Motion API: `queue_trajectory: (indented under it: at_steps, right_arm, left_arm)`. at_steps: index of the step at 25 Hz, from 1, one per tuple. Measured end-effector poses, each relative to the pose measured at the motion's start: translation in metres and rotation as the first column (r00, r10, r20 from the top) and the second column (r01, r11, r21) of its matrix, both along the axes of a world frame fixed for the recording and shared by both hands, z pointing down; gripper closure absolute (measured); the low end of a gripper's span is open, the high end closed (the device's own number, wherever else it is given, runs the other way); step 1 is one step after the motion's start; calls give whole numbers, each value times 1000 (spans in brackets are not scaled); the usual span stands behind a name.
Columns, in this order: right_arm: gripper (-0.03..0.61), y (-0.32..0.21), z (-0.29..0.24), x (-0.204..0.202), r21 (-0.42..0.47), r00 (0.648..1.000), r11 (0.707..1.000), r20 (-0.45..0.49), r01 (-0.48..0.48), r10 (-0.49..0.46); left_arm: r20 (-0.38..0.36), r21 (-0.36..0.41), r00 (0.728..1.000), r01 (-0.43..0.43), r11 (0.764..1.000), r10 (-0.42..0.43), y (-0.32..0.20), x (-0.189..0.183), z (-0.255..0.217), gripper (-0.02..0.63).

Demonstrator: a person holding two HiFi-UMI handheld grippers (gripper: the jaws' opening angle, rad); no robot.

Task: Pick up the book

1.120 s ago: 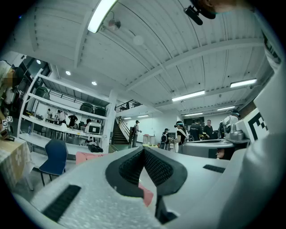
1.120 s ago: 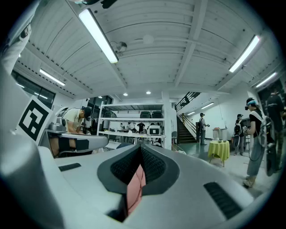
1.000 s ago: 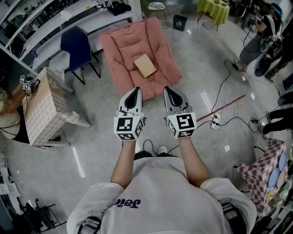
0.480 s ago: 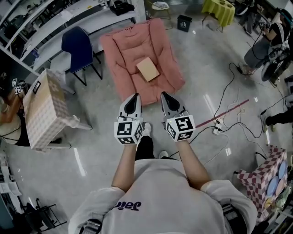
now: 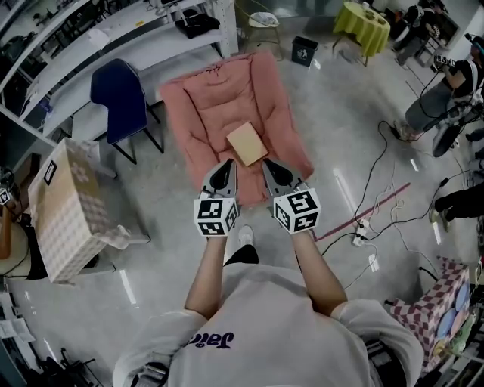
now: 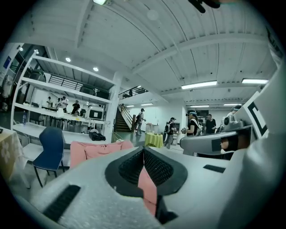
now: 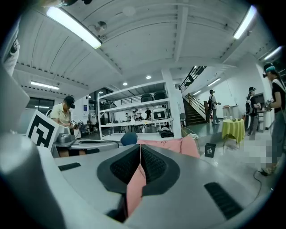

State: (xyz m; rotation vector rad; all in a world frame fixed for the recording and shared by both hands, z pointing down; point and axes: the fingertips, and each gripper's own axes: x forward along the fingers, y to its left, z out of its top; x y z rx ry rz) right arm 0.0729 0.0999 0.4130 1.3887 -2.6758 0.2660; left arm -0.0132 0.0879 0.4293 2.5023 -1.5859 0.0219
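A tan book [image 5: 246, 143] lies flat on the seat of a pink floor chair [image 5: 198, 113]. In the head view my left gripper [image 5: 225, 166] and my right gripper [image 5: 269, 166] are held side by side just short of the book's near edge, over the chair's front part. Both are shut with nothing between their jaws. The left gripper view has my left gripper [image 6: 143, 150] pointing at the pink chair [image 6: 96, 151]. My right gripper [image 7: 140, 147] likewise looks at the pink chair [image 7: 172, 146]. The book is hidden in both gripper views.
A dark blue chair [image 5: 119, 94] and white shelving [image 5: 91, 41] stand left of the pink chair, a checkered box [image 5: 64, 208] further left. Cables and a power strip [image 5: 357, 230] lie on the floor at right. A yellow-green table [image 5: 362, 19] and people stand beyond.
Both grippers have moved forward together toward the book, from over bare floor to over the pink chair's front. Their jaws stay shut.
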Motion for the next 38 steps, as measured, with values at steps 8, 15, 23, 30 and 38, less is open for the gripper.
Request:
queue_trajectory:
  at_steps: [8, 15, 23, 30, 38]
  right_arm:
    - [565, -106, 24, -43, -75, 999, 997, -50, -16, 12]
    - [565, -153, 74, -42, -190, 995, 981, -104, -30, 10]
    - [563, -222, 146, -36, -341, 988, 940, -141, 10, -62]
    - [548, -287, 241, -16, -520, 979, 853, -156, 34, -133]
    - [366, -349, 375, -6, -684, 964, 729, -171, 32, -202]
  left_arm:
    - [-43, -68, 999, -26, 997, 23, -108, -45, 22, 598]
    - [-57, -170, 998, -33, 985, 24, -161, -49, 71, 598]
    - [-78, -329, 997, -8, 944, -18, -212, -52, 152, 597]
    - [-143, -460, 985, 20, 888, -97, -270, -42, 231, 597]
    - [-183, -655, 967, 16, 755, -179, -323, -44, 375, 489]
